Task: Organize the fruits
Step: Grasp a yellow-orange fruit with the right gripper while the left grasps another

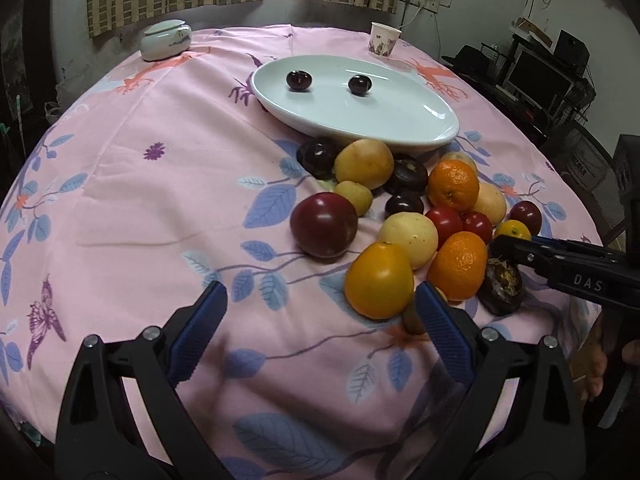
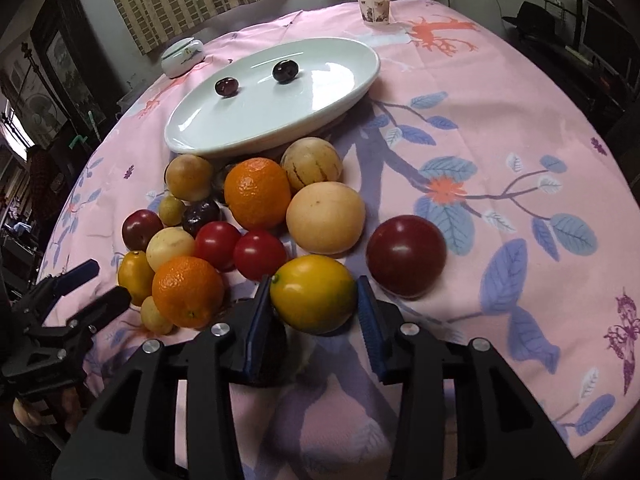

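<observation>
A pale green oval plate (image 1: 360, 136) (image 2: 240, 142) holds two small dark fruits (image 1: 299, 80) (image 2: 285, 71). In front of it lies a pile of oranges, red tomatoes, plums and yellow fruits. My right gripper (image 2: 313, 300) is shut on a yellow lemon (image 2: 314, 294) at the pile's near edge, both blue pads against its sides. In the left wrist view it shows as a dark arm (image 1: 508, 240) across that lemon (image 1: 513, 232). My left gripper (image 1: 320, 296) (image 2: 100, 284) is open over bare cloth, its right finger beside an orange-yellow fruit (image 1: 378, 280).
A flowered pink cloth (image 1: 140, 208) covers the round table. A paper cup (image 1: 384, 40) (image 2: 372, 0) and a lidded ceramic jar (image 1: 166, 39) (image 2: 183, 56) stand at the far edge. A large dark red plum (image 2: 406, 256) lies right of the lemon. A wrinkled dark fruit (image 1: 502, 284) sits under the right gripper.
</observation>
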A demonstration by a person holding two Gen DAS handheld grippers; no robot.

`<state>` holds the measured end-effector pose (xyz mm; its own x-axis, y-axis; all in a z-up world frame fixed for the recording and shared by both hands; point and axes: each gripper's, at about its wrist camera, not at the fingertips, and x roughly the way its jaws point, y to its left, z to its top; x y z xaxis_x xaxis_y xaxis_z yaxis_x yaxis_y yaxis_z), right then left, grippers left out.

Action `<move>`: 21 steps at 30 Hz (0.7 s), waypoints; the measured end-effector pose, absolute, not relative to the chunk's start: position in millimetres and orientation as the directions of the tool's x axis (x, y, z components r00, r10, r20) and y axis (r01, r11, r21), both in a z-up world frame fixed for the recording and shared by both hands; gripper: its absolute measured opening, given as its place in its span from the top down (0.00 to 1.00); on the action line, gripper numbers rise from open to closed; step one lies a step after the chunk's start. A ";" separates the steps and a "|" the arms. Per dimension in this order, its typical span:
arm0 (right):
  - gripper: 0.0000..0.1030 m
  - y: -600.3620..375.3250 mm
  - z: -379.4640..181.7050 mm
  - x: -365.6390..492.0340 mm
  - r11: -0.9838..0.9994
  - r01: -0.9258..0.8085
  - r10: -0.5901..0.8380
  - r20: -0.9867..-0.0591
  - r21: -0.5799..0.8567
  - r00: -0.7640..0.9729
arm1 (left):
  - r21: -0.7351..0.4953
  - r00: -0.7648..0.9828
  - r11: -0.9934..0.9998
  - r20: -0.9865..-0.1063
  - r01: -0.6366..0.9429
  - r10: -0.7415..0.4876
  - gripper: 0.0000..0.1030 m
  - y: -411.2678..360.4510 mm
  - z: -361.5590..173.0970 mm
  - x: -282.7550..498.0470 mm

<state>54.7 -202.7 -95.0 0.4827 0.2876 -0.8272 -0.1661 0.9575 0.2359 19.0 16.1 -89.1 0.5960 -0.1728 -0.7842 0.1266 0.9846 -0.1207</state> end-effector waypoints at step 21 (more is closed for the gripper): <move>0.59 -207.9 -59.2 15.7 0.944 -0.225 0.328 -0.763 0.241 0.557 | -0.222 0.573 0.954 -0.763 0.203 -0.300 0.63 -6.1 -88.3 21.2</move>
<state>15.7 -207.9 -59.2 0.5567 0.3278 -0.7633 -0.2248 0.9440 0.2414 21.2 -6.1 -88.3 0.5727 -0.2997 -0.7631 0.2034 0.9536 -0.2218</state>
